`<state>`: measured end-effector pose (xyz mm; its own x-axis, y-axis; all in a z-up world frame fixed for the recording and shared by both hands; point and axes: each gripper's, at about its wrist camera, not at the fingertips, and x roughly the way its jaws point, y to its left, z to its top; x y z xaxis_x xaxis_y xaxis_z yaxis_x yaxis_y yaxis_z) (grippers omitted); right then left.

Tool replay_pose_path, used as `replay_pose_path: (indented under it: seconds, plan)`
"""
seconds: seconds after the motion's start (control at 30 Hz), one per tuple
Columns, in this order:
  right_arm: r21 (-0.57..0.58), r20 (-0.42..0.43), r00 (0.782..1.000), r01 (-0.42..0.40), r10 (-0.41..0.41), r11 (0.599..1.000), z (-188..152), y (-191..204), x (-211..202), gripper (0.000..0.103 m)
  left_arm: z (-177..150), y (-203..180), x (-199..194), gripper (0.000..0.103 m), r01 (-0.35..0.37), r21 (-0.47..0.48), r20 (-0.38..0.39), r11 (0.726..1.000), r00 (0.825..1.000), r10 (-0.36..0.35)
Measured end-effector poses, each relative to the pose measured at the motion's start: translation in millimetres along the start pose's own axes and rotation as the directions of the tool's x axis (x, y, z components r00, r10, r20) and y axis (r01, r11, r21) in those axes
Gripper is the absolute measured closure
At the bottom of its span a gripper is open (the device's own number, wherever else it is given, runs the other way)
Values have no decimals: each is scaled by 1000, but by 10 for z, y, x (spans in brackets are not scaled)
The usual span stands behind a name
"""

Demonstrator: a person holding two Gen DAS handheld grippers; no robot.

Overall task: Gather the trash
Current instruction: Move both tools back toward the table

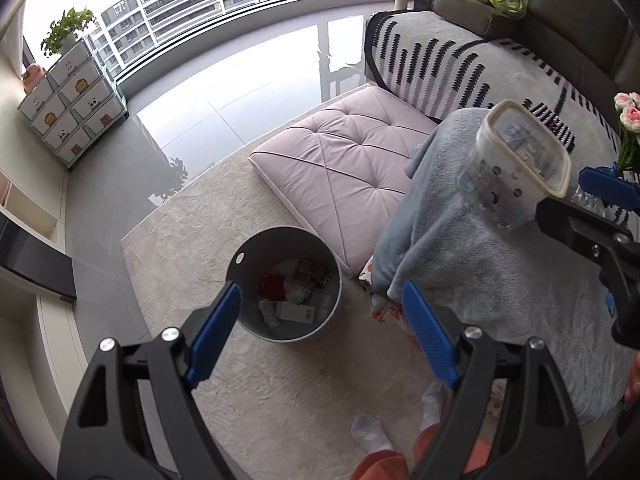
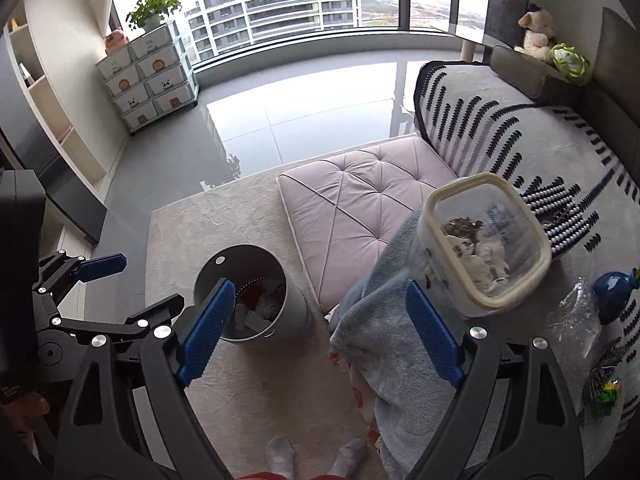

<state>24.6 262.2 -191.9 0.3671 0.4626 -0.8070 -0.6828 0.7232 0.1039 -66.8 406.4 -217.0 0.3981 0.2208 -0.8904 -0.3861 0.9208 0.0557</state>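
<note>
Both the left tongs (image 1: 320, 336) and the right tongs (image 2: 320, 332) stood spread and empty above the grey bin (image 1: 285, 284), low in frame, with the clear container (image 2: 486, 244) at right.

Pink tufted cushion (image 1: 344, 156) centre frame, drawer unit (image 1: 70, 110) upper left with plant (image 1: 66, 32) on top, plush toy (image 2: 538, 32) upper right.

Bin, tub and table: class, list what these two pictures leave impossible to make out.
- Bin: left wrist view shows scraps inside, too small to name; right wrist view, a blue finger covers part of its opening.
- Tub: contents blurred behind cloudy plastic in both views.
- Right gripper: left wrist view, cut off by the right edge.
- Table: right wrist view, right side cut off by the edge.
</note>
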Motion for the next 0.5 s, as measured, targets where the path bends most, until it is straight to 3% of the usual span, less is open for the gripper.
replay_pose_path:
  seconds: [0.23, 0.5]
  plan:
    - [108, 45, 993, 105, -111, 988, -156, -594, -785, 19, 143, -765, -461, 20, 83, 140, 34, 987, 996, -88]
    - [233, 42, 972, 217, -233, 948, -535, -1601, -1538, 19, 236, -1923, -767, 20, 188, 283, 28, 941, 979, -204]
